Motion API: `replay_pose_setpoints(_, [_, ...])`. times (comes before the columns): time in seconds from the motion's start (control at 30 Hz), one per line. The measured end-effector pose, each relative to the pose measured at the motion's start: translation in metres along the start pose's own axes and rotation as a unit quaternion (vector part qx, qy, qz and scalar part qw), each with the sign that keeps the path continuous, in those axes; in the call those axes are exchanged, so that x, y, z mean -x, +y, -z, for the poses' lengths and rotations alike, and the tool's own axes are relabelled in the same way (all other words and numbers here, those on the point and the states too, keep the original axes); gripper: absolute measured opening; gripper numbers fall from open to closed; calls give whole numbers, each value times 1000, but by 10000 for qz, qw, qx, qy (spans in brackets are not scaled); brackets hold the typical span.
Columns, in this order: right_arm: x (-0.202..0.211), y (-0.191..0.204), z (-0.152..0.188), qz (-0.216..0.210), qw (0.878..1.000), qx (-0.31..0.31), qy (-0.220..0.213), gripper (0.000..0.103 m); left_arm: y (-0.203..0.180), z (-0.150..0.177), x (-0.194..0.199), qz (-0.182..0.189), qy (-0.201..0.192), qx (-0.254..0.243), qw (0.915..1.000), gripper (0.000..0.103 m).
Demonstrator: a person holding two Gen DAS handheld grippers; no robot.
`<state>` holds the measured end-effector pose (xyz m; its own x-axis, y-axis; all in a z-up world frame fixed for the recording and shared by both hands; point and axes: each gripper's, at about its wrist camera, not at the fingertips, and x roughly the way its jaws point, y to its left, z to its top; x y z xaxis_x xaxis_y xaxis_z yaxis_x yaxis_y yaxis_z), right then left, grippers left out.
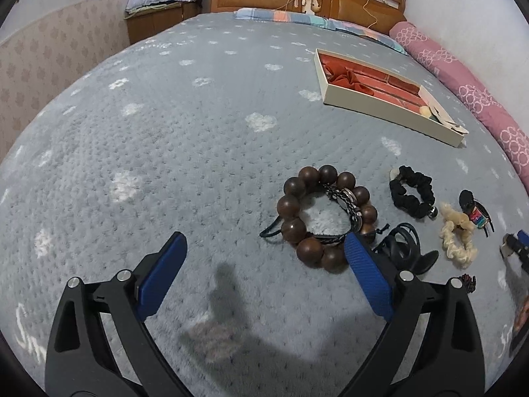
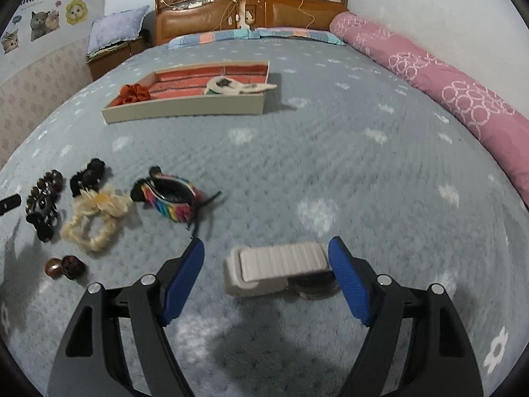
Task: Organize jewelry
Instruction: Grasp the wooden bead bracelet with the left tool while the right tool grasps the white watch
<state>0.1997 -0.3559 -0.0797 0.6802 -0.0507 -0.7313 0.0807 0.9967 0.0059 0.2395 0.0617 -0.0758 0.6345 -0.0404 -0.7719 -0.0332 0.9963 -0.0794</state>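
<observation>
On the grey bed cover point(image 1: 165, 139), the small things are lying in a loose group near the person, and the tray point(image 1: 390, 112) with the red lining is waiting farther away, toward the headboard. I think it is placed open there so that each piece can be dropped in from above.

The left gripper point(image 1: 264, 258) is hanging over the cover with its fingers wide apart and nothing between them. Its right pad is just beside the brown bead bracelet point(image 1: 297, 211), which has a braided cord bracelet point(image 1: 347, 205) lying across it. A black scrunchie point(image 1: 411, 192) and a cream scrunchie point(image 1: 458, 235) are lying further right.

The right gripper point(image 2: 266, 266) is also standing wide open and is holding nothing. A pale grey clip point(image 2: 277, 269) is lying between its fingers, but the pads are not pressing it; whether the right pad is touching its end I cannot tell. The jaws seem to be framing the clip for a grasp. A rainbow hair claw point(image 2: 175, 198) is resting to its left. In the tray, an orange scrunchie point(image 2: 134, 94) and a white piece point(image 2: 238, 87) are already lying, so the sorting looks partly done.
</observation>
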Motion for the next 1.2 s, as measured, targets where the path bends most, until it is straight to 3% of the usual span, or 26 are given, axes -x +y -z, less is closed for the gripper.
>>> replay_pose_setpoints(0.2, [-1,0,4,33,10000,7,-23,76,3,-12,-18,178,170,123,9996,72])
replay_pose_setpoints(0.63, [-15,-5,5,311,9994,10,119,84,3,-20,-44,296,388,118,9987,51])
replay_pose_setpoints(0.93, [-22,-9,6,297,9991,-93,282,88,-2,-26,-53,352,444,21,9984,42])
replay_pose_setpoints(1.2, [-21,-10,7,266,9992,-128,260,88,-10,-26,-56,330,551,-136,9978,41])
